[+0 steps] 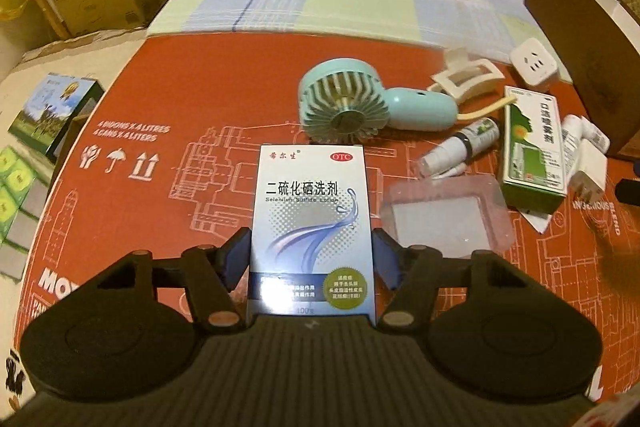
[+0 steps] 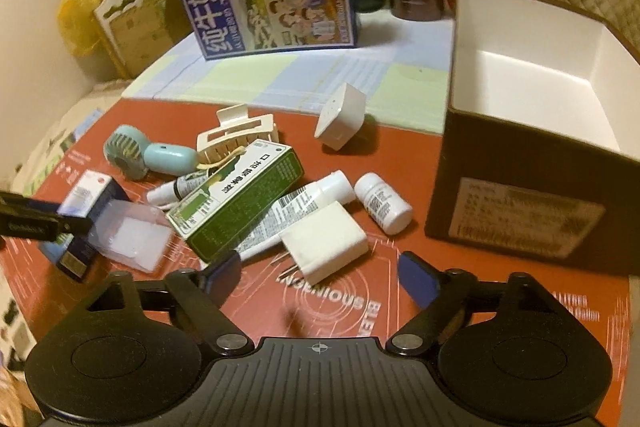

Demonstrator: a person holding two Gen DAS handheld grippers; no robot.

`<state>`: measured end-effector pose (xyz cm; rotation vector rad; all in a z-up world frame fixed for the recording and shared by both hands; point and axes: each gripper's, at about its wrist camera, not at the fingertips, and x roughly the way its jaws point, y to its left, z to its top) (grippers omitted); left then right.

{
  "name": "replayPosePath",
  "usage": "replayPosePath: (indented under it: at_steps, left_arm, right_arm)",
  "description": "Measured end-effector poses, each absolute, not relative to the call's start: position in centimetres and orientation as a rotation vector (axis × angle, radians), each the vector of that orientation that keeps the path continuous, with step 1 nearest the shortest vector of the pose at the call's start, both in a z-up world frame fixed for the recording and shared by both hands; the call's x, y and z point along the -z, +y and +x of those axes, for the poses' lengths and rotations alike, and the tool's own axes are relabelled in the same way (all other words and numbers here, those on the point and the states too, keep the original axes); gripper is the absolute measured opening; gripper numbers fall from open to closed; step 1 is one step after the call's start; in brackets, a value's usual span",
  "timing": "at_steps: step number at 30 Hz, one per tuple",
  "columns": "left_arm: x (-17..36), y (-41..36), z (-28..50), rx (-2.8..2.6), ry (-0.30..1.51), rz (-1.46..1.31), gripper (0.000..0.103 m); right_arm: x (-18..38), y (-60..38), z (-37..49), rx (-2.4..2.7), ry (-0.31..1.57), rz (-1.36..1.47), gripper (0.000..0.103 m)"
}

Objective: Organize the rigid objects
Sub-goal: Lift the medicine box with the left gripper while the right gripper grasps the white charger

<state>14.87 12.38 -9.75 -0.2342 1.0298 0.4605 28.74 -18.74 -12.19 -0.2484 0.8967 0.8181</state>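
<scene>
left gripper point(image 1: 312, 247): clamped on lotion box point(image 1: 312, 223), long axis pointing away from camera, seemingly lifted | right gripper point(image 2: 320, 267): spread wide, nothing held | beyond lotion box: mint fan point(image 1: 348, 107) | farther right of it: open brown box point(image 2: 532, 131)

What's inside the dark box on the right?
The dark box shows bare white inner walls and a patch of white floor, with nothing in it; its near wall hides the front of the floor.
</scene>
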Motion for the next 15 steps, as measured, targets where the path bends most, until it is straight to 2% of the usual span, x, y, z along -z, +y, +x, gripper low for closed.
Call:
replayPosePath:
  at_steps: [5,15]
  left_arm:
    - [9.7,12.5,14.4,-0.492,1.032,-0.250,0.061]
    - [9.7,11.9,14.1,-0.526,1.030,-0.271,0.061]
  right_arm:
    - [13.4,-17.5,30.0,-0.872,0.882,-0.309,0.064]
    - [15.4,-15.9,31.5,-0.895,0.899,-0.367,0.057]
